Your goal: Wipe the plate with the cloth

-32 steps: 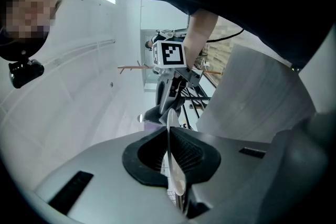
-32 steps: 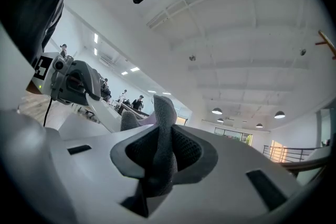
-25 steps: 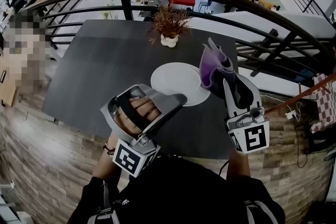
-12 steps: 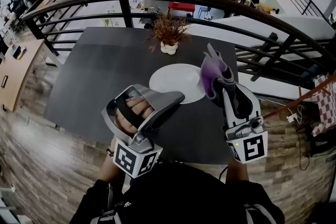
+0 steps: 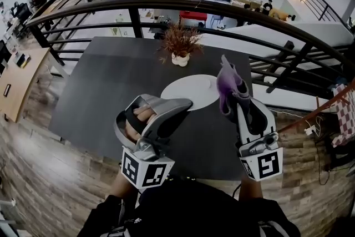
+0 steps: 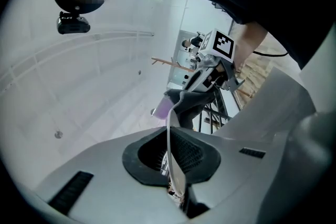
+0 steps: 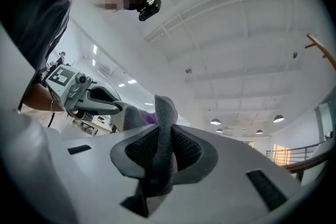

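Here, against a dark table, a white plate shows right of centre. The left gripper is closed tight on its near rim. The right gripper, just right of the plate, is clamped on a purple-grey cloth that sticks up. A potted plant stands beyond.

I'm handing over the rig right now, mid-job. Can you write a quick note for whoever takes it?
Left gripper: shut on the plate by its rim, plate over the table.
Right gripper: shut on the cloth, bunched at the plate's right edge; contact unclear.
Done: plate and cloth both gripped.
Left: wipe the plate's face.
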Demonstrator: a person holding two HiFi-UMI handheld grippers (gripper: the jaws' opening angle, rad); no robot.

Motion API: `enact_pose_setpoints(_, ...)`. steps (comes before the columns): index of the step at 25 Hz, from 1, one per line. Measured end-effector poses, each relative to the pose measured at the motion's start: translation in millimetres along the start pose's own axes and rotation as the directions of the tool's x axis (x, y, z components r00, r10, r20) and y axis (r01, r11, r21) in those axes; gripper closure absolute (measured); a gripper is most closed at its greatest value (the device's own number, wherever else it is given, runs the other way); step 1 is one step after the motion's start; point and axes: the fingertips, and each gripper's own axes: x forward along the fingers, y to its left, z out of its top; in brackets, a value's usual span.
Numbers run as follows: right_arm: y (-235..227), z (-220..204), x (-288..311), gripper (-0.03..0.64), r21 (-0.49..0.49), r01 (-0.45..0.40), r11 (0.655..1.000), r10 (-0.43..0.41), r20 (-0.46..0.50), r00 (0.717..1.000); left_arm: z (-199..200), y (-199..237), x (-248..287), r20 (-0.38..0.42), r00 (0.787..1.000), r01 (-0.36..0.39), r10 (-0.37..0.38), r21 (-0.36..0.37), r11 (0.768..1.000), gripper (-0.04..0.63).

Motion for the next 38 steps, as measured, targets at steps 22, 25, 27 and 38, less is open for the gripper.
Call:
enact_pose_setpoints(22, 15, 18, -9, 0.545, 0.003, -0.008, 1.000, 0.008, 0.050, 0.999, -12, 26, -20, 0.084, 0.994, -0.024, 0.075, -0.491, 0.871, 0.577)
enact_pose_setpoints(25, 17, 19, -11, 0.545, 0.004, -0.013, 1.000, 0.012, 0.054, 0.998, -15, 25, -22, 0.095, 0.992, -0.010, 0.080, -0.580, 0.814, 0.577)
enact_pose_setpoints(27, 17, 18, -12, 0.546, 0.007, -0.015, 1.000, 0.015, 0.054, 0.998, -18, 25, -21, 0.088, 0.993, -0.009, 0.078, -0.608, 0.794, 0.577)
enact_pose_setpoints(38, 19, 3, -15, 0.545, 0.019, -0.008, 1.000, 0.008, 0.010, 1.000, -43, 7, -14, 0.060, 0.998, 0.024, 0.036, -0.774, 0.633, 0.578)
